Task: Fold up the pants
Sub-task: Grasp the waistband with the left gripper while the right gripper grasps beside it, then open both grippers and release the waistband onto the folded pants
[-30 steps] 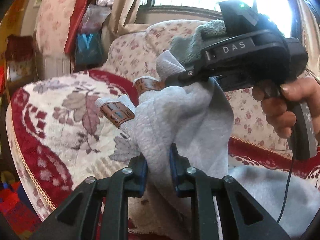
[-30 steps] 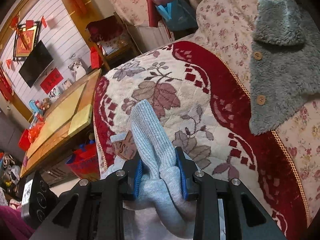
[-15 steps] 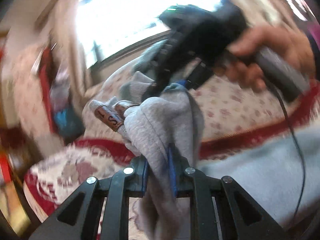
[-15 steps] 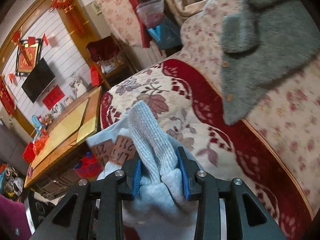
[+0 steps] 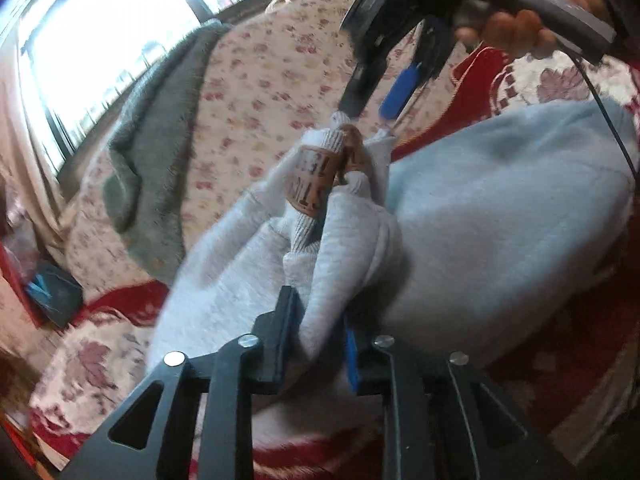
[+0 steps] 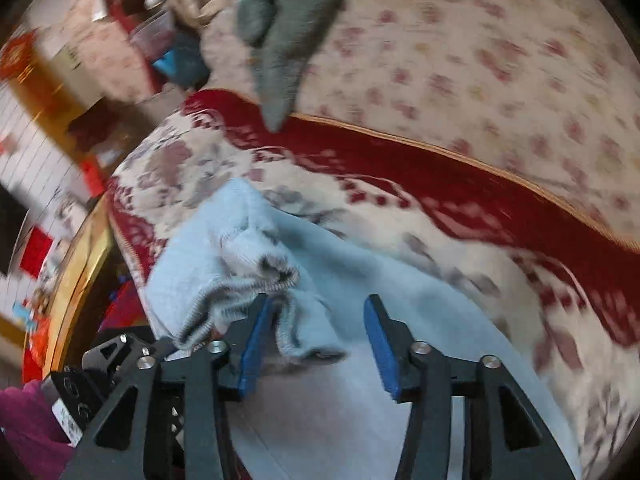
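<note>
The light grey sweatpants [image 5: 480, 216] lie folded over themselves on the red floral sofa cover [image 5: 92, 364]. My left gripper [image 5: 318, 336] is shut on a bunch of the pants' fabric near the ribbed cuffs with brown patches [image 5: 312, 184]. My right gripper [image 6: 320, 340] is open just above the pants [image 6: 320, 412]; a ribbed cuff [image 6: 256, 268] lies loose against its left pad. In the left wrist view the right gripper [image 5: 384, 100] shows above the cuffs, held by a hand.
A grey fleece garment [image 5: 160, 152] hangs over the flowered sofa back [image 6: 480, 60]. A wooden table [image 6: 80, 264] and red items stand left of the sofa. A blue box [image 5: 52, 292] sits at the sofa's left end.
Both grippers have swung the pant legs over and down onto the rest of the pants. The right gripper has opened and let go of the cuff. The left gripper still holds fabric.
</note>
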A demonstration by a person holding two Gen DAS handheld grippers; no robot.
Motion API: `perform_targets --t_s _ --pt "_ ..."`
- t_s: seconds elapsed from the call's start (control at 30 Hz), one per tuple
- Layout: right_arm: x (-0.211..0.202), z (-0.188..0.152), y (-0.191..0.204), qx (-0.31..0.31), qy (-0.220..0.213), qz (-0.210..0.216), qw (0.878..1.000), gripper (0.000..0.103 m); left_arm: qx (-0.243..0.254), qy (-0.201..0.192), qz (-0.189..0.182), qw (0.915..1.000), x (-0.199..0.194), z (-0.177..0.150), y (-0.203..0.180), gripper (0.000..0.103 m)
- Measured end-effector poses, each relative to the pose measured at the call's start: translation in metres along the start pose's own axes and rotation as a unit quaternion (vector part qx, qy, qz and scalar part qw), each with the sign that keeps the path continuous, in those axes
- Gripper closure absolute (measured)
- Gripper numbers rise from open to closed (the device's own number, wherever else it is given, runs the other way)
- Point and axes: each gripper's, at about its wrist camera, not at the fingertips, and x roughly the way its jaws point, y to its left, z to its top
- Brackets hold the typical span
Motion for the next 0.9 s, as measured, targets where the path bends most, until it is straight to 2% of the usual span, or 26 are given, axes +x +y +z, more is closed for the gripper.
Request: perform_targets --t_s 0.07,0.13,0.27,0.33,0.4,0.53,0.6,0.7,0.8,0.9 --pt "-0.017 -0.007 -0.002 0.015 -0.024 -0.008 1.0 0.034 -0.034 0.004 -0.037 0.9987 -0.005 -0.001 0.007 0.063" --pt "-0.031 -0.011 0.002 0.022 -0.05 0.007 0.999 0.031 -0.048 0.0 -0.053 0.9974 -0.012 -0.001 0.012 0.045" --pt "-0.034 -0.01 0.033 0.005 -0.066 0.034 0.997 0.028 -0.071 -0.01 -0.044 0.9965 -0.031 0.004 0.021 0.041" --pt "-0.028 -0.008 0.052 -0.005 -0.073 0.061 0.995 0.028 -0.095 -0.015 -0.032 0.9949 -0.035 0.008 0.033 0.035" --pt "-0.018 -0.006 0.064 -0.006 -0.071 0.068 0.995 0.028 -0.117 -0.021 -0.018 0.9927 -0.035 0.014 0.048 0.031" --pt "0.011 0.001 0.078 0.001 -0.07 0.028 0.997 0.028 -0.148 -0.014 0.0 0.9888 -0.025 0.019 0.066 0.028" --pt "0.026 0.003 0.075 0.01 -0.068 -0.019 0.997 0.028 -0.168 0.006 0.002 0.9858 -0.009 0.017 0.074 0.028" --pt "0.054 -0.004 0.062 0.036 -0.03 -0.097 0.994 0.028 -0.194 0.043 -0.008 0.9801 0.013 0.009 0.081 0.028" --pt "0.067 -0.025 0.05 0.051 -0.009 -0.106 0.993 0.028 -0.201 0.08 -0.022 0.976 0.028 -0.005 0.075 0.028" --pt "0.075 -0.052 0.042 0.06 -0.006 -0.095 0.994 0.026 -0.177 0.092 -0.015 0.9798 0.035 -0.011 0.063 0.028"
